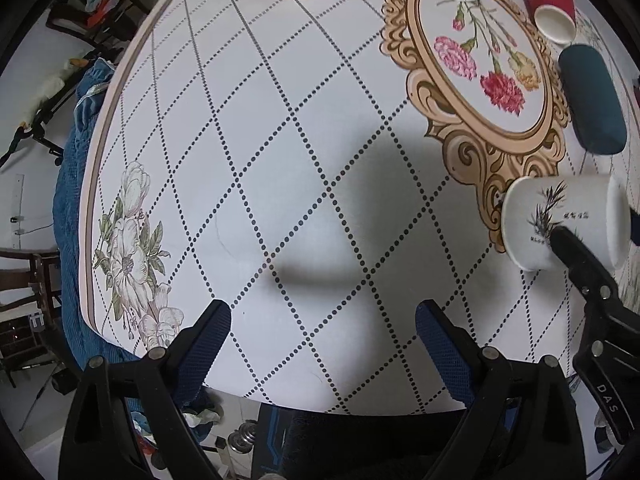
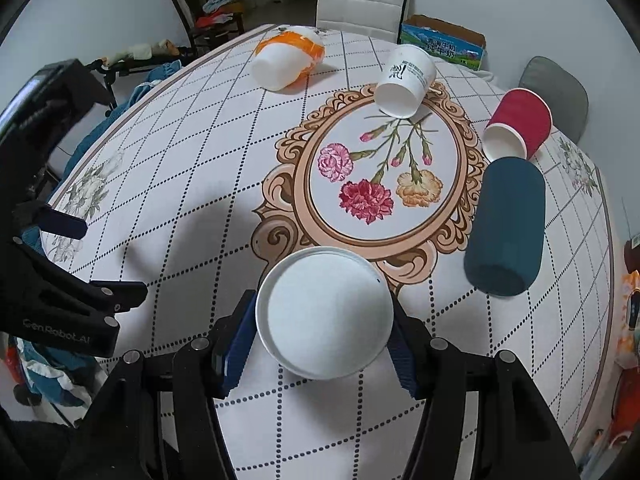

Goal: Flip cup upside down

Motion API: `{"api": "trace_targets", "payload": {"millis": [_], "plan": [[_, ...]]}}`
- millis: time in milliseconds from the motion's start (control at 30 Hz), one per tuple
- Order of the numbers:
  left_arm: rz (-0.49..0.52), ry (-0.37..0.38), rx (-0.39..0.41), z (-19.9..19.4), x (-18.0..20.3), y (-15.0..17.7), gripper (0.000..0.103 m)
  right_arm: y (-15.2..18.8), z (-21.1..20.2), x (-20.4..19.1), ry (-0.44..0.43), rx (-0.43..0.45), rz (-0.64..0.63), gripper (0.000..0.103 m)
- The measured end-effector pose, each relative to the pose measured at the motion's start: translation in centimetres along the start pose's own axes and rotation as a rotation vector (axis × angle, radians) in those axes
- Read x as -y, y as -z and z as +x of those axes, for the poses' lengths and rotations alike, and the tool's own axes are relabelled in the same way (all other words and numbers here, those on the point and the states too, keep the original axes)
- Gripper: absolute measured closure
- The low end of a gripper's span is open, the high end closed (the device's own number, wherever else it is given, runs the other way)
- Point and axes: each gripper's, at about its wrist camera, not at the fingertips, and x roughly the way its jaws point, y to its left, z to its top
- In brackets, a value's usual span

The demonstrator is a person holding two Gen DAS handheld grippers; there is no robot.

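Observation:
My right gripper [image 2: 324, 328] is shut on a white paper cup [image 2: 324, 312], one finger on each side, its base facing the camera. In the left wrist view the same cup [image 1: 560, 224], printed with a dark plant sprig, lies sideways in the right gripper's fingers [image 1: 576, 252] just above the table. My left gripper [image 1: 324, 332] is open and empty over the tablecloth near the table's front edge.
On the flowered tablecloth [image 2: 180, 200] lie other cups on their sides: a teal one [image 2: 508, 228], a red one [image 2: 516, 128], a white printed one [image 2: 404, 80] and a white-and-orange one [image 2: 288, 60]. Chairs [image 2: 360, 0] stand behind the table.

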Motion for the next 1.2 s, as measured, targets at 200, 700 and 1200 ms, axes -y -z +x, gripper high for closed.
{"api": "trace_targets", "payload": {"millis": [200,700,1200], "plan": [[-0.033,0.015,0.065,-3.1,0.2,1.1,0.009,0.1,-1.1,0.8,0.025,-0.050,0.045,0.016],[-0.021,0.014,0.362,-15.1,-0.8,5.8,0.003,2.7,-14.1,2.5,0.233,0.000,0.346,0.004],[0.027,0.046,0.582,-25.4,-3.5,15.6,0.003,6.8,-29.6,-5.1,0.322,0.187,0.417,0.004]]}}
